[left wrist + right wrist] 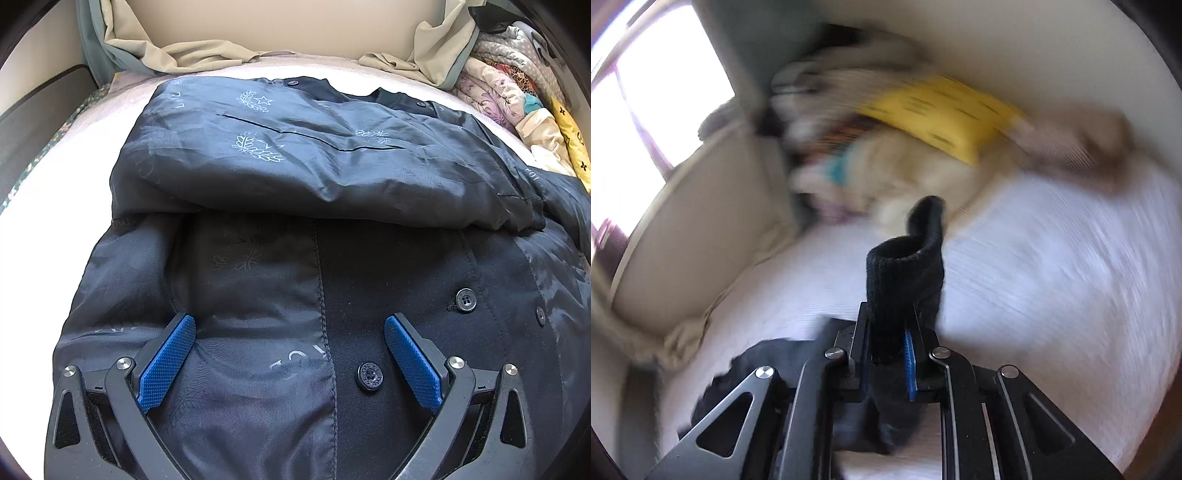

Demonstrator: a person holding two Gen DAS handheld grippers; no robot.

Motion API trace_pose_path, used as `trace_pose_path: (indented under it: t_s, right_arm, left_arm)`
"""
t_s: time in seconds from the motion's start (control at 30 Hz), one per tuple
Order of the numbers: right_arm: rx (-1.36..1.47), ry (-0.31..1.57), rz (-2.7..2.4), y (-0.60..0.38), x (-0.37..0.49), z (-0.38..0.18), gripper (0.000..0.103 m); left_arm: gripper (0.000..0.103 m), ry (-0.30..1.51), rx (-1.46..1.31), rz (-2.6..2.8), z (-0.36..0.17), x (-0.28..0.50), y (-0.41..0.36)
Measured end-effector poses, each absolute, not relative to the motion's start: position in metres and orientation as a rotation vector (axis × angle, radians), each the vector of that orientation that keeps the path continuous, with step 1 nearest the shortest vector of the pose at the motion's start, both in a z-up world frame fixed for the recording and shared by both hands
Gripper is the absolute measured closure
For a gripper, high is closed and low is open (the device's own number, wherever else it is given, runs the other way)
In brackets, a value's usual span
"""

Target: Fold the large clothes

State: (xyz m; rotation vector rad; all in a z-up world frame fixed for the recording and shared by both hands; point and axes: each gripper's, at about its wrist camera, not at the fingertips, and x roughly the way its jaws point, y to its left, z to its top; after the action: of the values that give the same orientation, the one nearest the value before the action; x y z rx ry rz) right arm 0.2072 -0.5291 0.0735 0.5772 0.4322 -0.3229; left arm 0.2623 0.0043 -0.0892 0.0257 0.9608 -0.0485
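**Dark jacket half folded on the bed, cuff pinched on the right**

Left wrist view: the left hand-held gripper (pixel 290 354) stands wide apart at the bottom of the frame, gripping nothing, above the dark jacket (pixel 295 177), which fills the centre, its lining folded over on the white bed (pixel 44 206).

Right wrist view: the right hand-held gripper (pixel 892 328), lower centre, is clamped on the jacket's black knit cuff (pixel 908 258). A yellow cloth (pixel 942 118) lies blurred at upper centre.

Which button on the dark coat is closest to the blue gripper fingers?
The embossed snap button at the bottom, sitting between the left hand-held gripper's open fingers. The four-hole button and the collar buttons lie farther up the coat.
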Motion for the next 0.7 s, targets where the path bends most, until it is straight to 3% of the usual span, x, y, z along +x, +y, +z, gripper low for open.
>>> trace_pose_path:
  t_s: [0.27, 0.7]
  right_arm:
    - [0.245, 0.426, -0.053, -0.381, 0.253, 0.106, 0.096]
    - [0.004, 0.587, 0.407, -0.186, 0.291, 0.045, 0.099]
  left_arm:
    - [0.000, 0.961, 0.025, -0.049, -0.089, 0.262, 0.004]
    - [0.000, 0.955, 0.025, -0.048, -0.089, 0.262, 0.004]
